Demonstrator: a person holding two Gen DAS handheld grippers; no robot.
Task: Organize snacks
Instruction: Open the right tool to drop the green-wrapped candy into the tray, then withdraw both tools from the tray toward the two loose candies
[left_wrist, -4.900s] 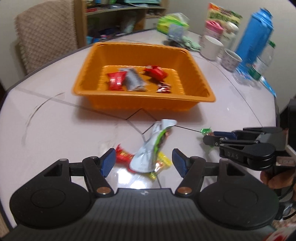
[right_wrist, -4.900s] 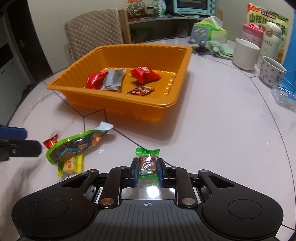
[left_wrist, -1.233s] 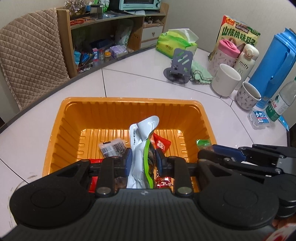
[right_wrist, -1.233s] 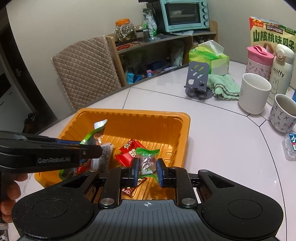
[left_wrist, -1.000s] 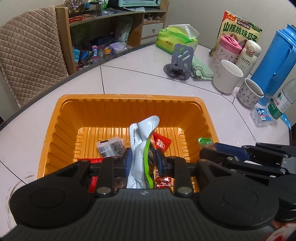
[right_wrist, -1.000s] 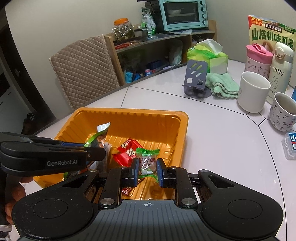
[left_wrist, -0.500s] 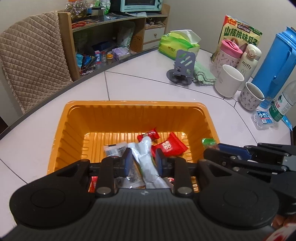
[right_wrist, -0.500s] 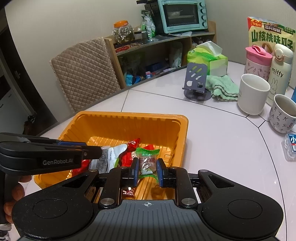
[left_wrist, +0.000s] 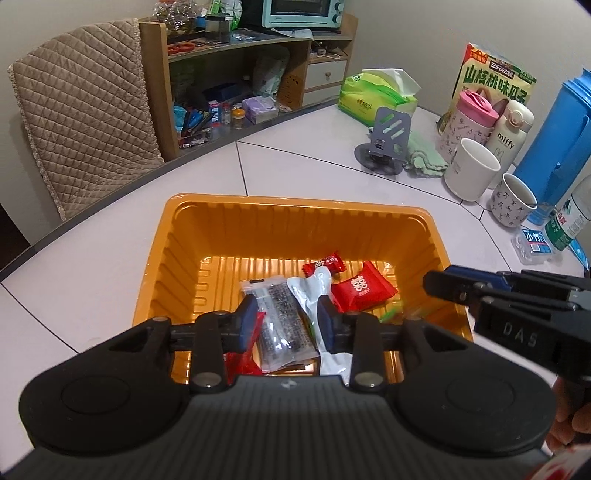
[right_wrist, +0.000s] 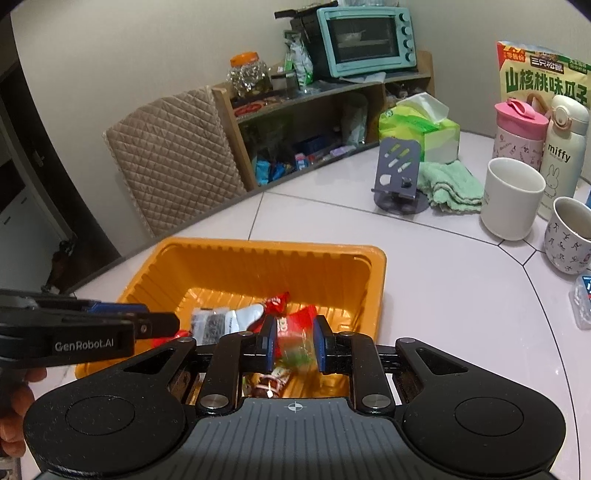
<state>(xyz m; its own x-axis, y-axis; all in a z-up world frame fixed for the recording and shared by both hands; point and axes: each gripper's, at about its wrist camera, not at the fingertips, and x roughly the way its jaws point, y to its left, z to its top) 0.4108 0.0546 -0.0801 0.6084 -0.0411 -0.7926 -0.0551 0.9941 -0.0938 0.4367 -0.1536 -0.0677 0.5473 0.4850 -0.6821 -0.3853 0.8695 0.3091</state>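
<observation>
An orange tray holds several snacks: a red square packet, a small red candy, a clear dark-printed packet and the long silver-and-green pouch. My left gripper is open above the tray, the pouch lying loose below it. My right gripper is open over the tray's right part; the green-wrapped candy is blurred between its pads, dropping free. The right gripper also shows in the left wrist view.
On the table to the right stand a white mug, a patterned cup, a blue jug, a pink bottle and a phone stand. A quilted chair and a shelf stand behind.
Both grippers have opened over the tray. The silver-and-green pouch has dropped from the left gripper into the tray. The green candy has left the right gripper's pads and is falling.
</observation>
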